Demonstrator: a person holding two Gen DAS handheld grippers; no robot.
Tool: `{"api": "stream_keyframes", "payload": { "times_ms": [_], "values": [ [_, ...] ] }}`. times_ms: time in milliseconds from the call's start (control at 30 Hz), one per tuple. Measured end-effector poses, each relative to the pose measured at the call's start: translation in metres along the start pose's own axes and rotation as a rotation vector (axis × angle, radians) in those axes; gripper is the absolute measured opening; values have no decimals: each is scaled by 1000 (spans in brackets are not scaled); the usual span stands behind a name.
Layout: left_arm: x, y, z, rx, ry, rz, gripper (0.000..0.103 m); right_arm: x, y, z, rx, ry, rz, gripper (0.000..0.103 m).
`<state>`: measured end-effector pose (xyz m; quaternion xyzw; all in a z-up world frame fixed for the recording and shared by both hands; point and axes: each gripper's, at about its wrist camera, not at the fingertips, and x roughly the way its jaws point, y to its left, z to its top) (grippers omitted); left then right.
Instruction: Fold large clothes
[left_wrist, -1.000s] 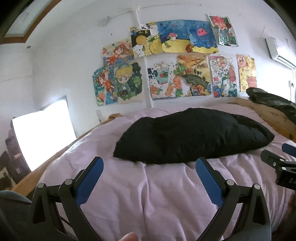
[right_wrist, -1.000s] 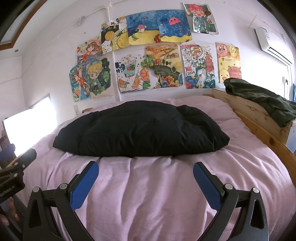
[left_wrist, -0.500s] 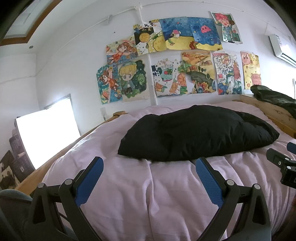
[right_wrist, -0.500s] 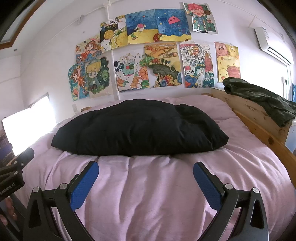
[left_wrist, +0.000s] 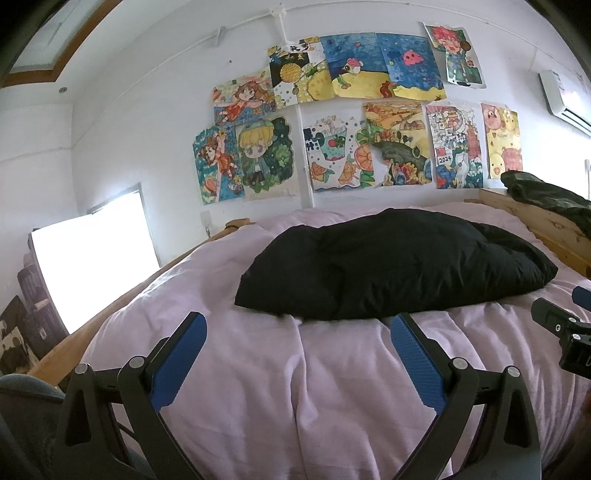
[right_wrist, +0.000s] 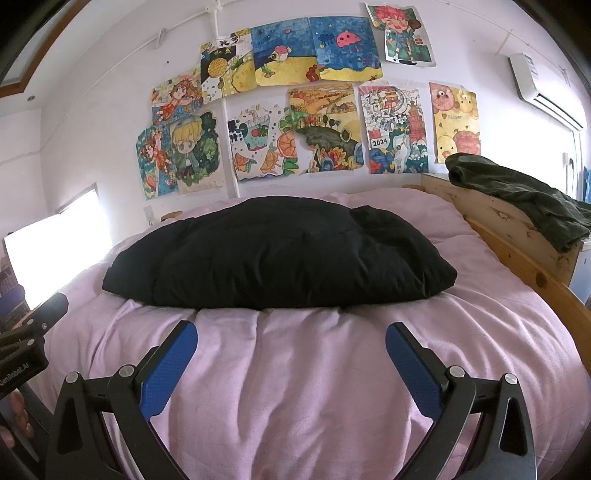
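Both my claws are spread wide and pinching nothing: left gripper (left_wrist: 298, 345) and right gripper (right_wrist: 291, 352) hover low over the near stretch of the pink duvet (right_wrist: 303, 398), side by side, the right one's body showing at the right edge of my left view. Change over the last second is small: the left view has swung a little rightward and up, so the wall art sits lower in frame and the black bulk has slid rightward; the right view barely shifted. Claws have stayed spread throughout and come no closer to the cloth. For the task that means no grasp is in hand. Ahead of both claws, just past the fingertips and centred on the bed, lies the black padded garment (right_wrist: 280, 254) as a plump, compact, roughly oblong bundle; that fits a finished fold or a heap waiting for one, I cannot tell which. Further right, a dark green garment (right_wrist: 524, 195) is draped over the wooden bed frame (right_wrist: 498, 221). Containers: none in view. Farthest ahead, drawings (right_wrist: 317, 110) cover the wall.
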<state>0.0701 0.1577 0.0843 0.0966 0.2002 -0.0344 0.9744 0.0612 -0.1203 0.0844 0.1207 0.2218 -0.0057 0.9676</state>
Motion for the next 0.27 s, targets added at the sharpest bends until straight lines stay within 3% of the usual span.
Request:
{"api": "stream_keyframes", "payload": {
  "times_ms": [267],
  "values": [
    [0, 2, 0, -1, 3, -1, 98, 0, 1, 1, 1, 1, -1, 103]
  ]
}}
